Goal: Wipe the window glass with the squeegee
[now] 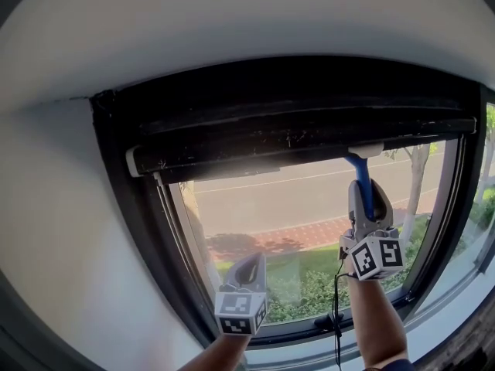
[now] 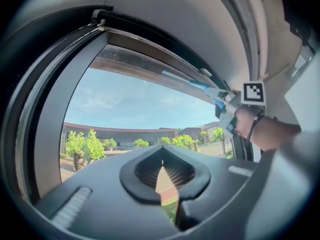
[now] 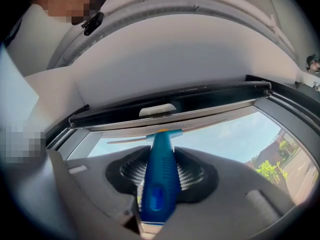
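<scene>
Our left gripper [image 1: 250,263] hangs closed, empty; our right gripper [image 1: 369,199] clamps the squeegee [image 1: 362,178], handle running straight up to the window glass [image 1: 294,199] top edge.

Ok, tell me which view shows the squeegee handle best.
The right gripper view: the blue squeegee handle fills the centre, clamped between the right gripper's jaws. The head view shows it as a thin stem reaching the top of the window glass; the left gripper view shows it small and distant.

Right tongs [image 1: 366,199], raised high on an upstretched forearm [image 1: 379,323], clamp the squeegee [image 1: 360,170] by its handle. Left tongs [image 1: 249,263] sit lower, closed, holding nothing.
</scene>
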Motion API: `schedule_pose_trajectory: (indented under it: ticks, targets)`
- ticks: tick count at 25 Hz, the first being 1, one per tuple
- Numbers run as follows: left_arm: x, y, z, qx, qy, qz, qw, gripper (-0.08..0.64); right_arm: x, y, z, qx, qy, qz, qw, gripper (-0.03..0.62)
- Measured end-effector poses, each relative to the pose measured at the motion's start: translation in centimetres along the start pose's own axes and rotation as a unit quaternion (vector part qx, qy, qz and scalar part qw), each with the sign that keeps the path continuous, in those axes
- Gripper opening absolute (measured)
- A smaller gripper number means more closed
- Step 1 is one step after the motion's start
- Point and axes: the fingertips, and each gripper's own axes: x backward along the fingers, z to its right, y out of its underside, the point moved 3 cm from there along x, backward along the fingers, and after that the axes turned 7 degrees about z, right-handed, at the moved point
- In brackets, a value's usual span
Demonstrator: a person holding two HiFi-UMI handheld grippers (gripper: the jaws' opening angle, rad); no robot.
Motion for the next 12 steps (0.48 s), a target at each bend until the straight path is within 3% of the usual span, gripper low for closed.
schedule_pose_trajectory:
  ticks: [12]
  targets:
    - [1.0, -0.6, -0.6, -0.007, -0.013, 0.007, 0.9999, 0.003, 0.8, 1.1, -0.4, -0.015, 0.004, -0.01, 1.0, 0.146]
